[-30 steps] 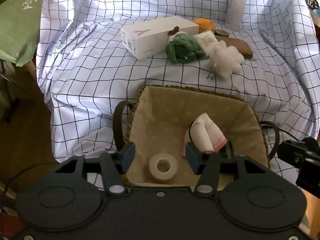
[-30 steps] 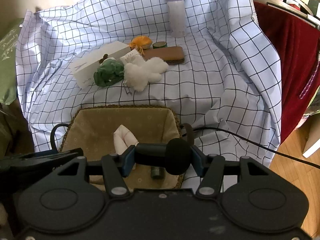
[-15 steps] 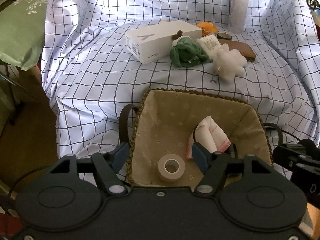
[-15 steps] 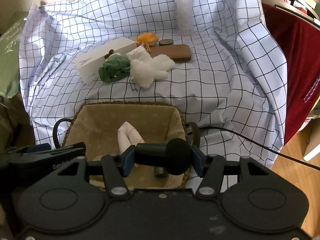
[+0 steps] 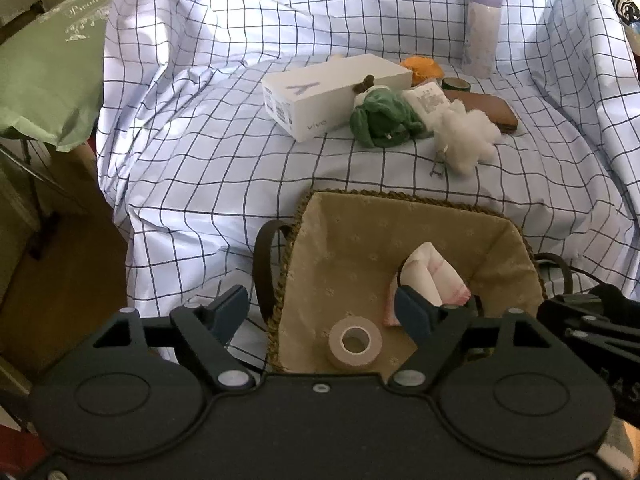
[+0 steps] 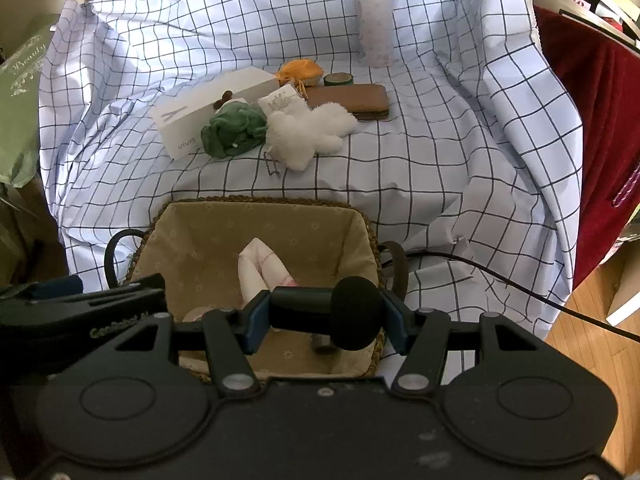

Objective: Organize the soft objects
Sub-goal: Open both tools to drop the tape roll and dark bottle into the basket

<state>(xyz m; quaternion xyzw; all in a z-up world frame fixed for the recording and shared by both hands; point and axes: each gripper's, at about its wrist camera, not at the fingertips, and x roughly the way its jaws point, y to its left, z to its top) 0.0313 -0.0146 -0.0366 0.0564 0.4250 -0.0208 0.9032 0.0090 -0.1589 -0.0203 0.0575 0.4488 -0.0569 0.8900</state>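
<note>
So on the far left there's a green bag point(image 5: 44, 76) with some fancy white lettering, hanging just off the edge of the checked cloth point(image 5: 224, 160) that covers the table. Moving right, a white box point(image 5: 332, 94) lies on the cloth, and a green soft toy point(image 5: 382, 120) is bunched up touching its front corner. Right beside that is a fluffy white toy point(image 5: 468, 136) with a paper tag, and behind those an orange thing point(image 5: 422, 68), a small roll of green tape point(image 5: 456, 84) and a flat brown case point(image 5: 492, 110). A pale purple bottle point(image 5: 482, 40) stands upright at the back. Closer in sits the basket point(image 5: 348, 200) with a beige lining and dark handles, and inside it a folded pink-and-white cloth point(image 5: 434, 280) leans near the middle, with a roll of beige tape point(image 5: 354, 342) lying near the front wall. The left tongs point(image 5: 320, 314) hang over the basket's front left corner, jaws opening, and nothing is pinched between them; the tape roll just lies below in the gap. Over on the right, the right tongs point(image 6: 326, 316) are clamped on a black microphone point(image 6: 340, 312) with a foam head, held crosswise over the basket's front edge, and a black cable point(image 6: 500, 276) trails off to the right across the cloth toward the wooden floor point(image 6: 588, 356). There's a dark red cloth point(image 6: 588, 120) hanging at the far right.
</note>
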